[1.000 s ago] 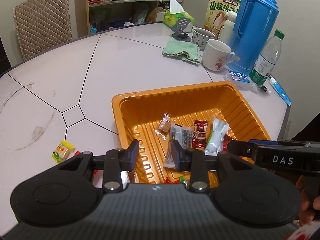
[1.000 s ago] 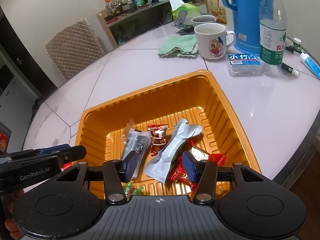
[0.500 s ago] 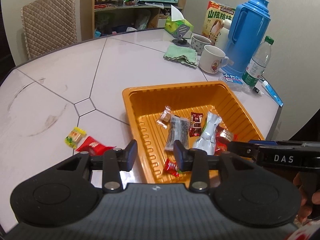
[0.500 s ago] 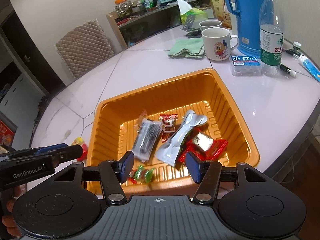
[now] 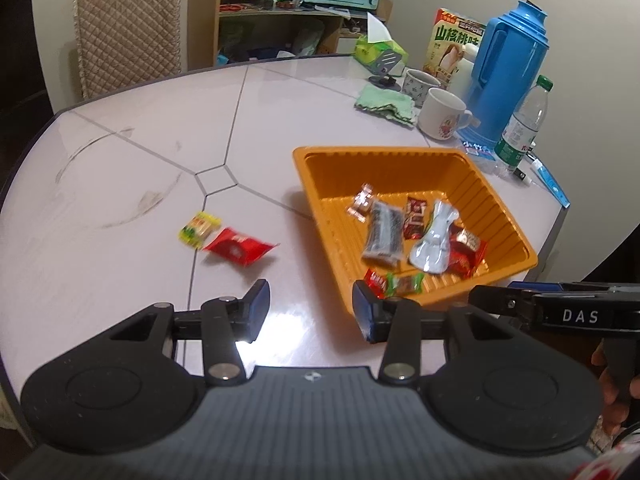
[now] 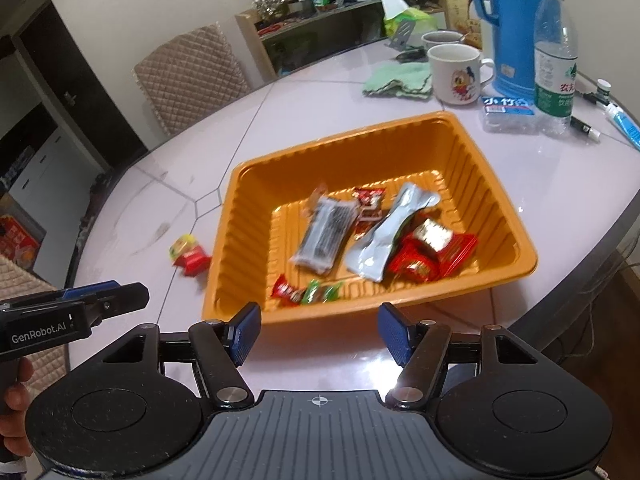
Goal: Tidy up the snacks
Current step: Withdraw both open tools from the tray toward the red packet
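Lying outside the orange tray (image 5: pixel 516 258), red packet (image 5: pixel 239 249) and yellow packet (image 5: pixel 199 230) sit ahead-left of the left gripper (image 5: pixel 308 308), long axes running left-right. Both grippers' jaws have just been opening, nothing between them; the right gripper (image 6: pixel 318 330) faces the tray, so left looks nearer.

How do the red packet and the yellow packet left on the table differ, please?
The red packet is larger and plain red; the yellow packet is smaller, yellow with green ends. The red packet lies nearer the tray; the yellow packet lies on its far side. Both lie flat on the table, outside the tray, ungripped.
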`<state>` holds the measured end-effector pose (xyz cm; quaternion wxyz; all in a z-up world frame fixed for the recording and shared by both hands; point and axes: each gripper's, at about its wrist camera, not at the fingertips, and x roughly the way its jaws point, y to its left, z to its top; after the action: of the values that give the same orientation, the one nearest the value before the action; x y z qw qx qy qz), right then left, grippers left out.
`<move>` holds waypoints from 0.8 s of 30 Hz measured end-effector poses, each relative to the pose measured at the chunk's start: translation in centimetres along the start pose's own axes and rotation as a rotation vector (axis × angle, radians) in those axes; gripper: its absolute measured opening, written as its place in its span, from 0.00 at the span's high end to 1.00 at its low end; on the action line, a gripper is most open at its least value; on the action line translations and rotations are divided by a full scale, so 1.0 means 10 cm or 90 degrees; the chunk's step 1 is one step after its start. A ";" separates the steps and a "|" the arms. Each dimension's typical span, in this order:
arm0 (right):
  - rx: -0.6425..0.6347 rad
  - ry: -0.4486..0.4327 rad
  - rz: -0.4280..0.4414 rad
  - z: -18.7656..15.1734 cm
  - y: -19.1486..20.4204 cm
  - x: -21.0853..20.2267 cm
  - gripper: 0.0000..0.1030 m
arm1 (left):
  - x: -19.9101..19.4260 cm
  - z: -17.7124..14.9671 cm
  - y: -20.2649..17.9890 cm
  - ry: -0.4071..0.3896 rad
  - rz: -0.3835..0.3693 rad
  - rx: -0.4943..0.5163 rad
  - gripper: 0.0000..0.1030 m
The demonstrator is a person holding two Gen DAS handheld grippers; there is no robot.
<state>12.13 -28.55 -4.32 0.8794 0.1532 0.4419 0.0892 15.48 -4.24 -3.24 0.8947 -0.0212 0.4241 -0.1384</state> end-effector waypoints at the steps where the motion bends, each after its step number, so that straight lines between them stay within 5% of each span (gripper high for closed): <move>1: -0.001 0.003 0.002 -0.02 0.03 0.01 0.37 | -0.01 -0.03 0.02 0.003 0.000 -0.001 0.60; 24: -0.046 0.079 0.052 -0.33 0.74 0.43 0.37 | -0.17 -0.32 0.74 0.040 0.025 -0.039 0.59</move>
<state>11.90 -19.75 -6.78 0.8510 0.1333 0.4852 0.1501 13.68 3.53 -5.20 0.8824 -0.0357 0.4564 -0.1087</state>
